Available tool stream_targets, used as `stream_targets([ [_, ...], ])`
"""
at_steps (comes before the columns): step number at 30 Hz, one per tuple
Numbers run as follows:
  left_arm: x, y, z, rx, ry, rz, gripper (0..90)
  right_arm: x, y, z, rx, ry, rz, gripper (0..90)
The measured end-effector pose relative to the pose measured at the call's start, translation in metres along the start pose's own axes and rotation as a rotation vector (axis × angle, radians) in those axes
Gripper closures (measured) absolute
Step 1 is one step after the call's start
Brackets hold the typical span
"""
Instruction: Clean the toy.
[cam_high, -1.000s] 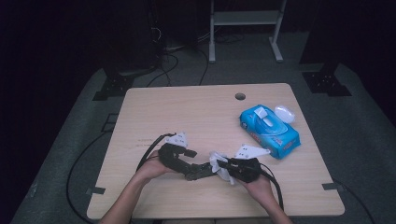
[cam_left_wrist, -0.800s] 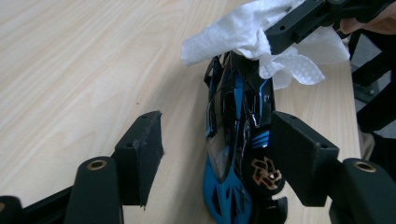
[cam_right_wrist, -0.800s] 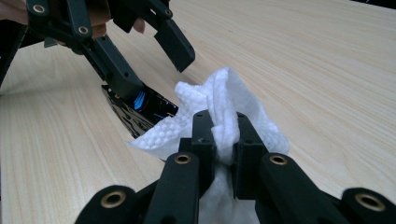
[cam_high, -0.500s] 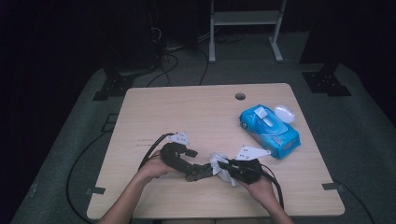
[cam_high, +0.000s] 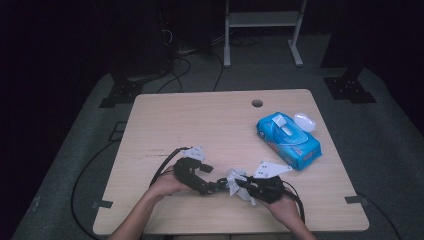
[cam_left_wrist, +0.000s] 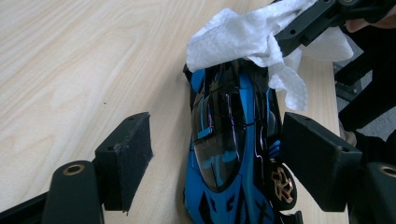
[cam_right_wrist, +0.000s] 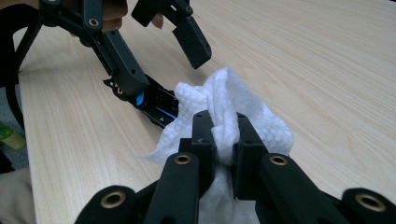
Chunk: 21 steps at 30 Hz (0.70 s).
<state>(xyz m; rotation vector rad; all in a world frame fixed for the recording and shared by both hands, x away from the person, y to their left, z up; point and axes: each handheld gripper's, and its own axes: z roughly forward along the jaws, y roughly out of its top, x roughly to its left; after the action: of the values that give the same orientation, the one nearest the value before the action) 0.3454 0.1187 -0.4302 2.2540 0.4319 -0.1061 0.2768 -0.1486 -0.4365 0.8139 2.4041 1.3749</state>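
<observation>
Left gripper (cam_high: 202, 186), lower left of centre in high view: jaws spread wide, straddling toy car (cam_left_wrist: 233, 149), one pad beside rear wheel, other clear of it. Toy car blue-black, flat on table (cam_high: 200, 120). White wipe (cam_right_wrist: 224, 116) draped over car's far end. Right gripper (cam_right_wrist: 223, 140), bottom centre: clamped tight on wipe. Blue wipes pack (cam_high: 288, 140) right side of table, apart.

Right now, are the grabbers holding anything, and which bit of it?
The right gripper pinches a bunched fold of the white wipe against the blue toy car. The left gripper is open, its jaws either side of the car's rear, not squeezing.
</observation>
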Motion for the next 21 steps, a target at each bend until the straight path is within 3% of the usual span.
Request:
stream_targets([
  [2,-0.004,0.000,0.001,0.003,0.009,0.024,24.5,0.001,-0.002,-0.001,0.001,0.001,-0.001,81.3],
  [11,-0.014,-0.005,0.012,0.041,-0.019,0.051,24.4,0.009,-0.013,-0.006,0.016,0.001,-0.022,81.3],
  [21,-0.027,-0.008,0.030,0.089,0.003,0.103,23.5,0.010,-0.024,-0.006,0.063,0.004,-0.023,81.1],
])
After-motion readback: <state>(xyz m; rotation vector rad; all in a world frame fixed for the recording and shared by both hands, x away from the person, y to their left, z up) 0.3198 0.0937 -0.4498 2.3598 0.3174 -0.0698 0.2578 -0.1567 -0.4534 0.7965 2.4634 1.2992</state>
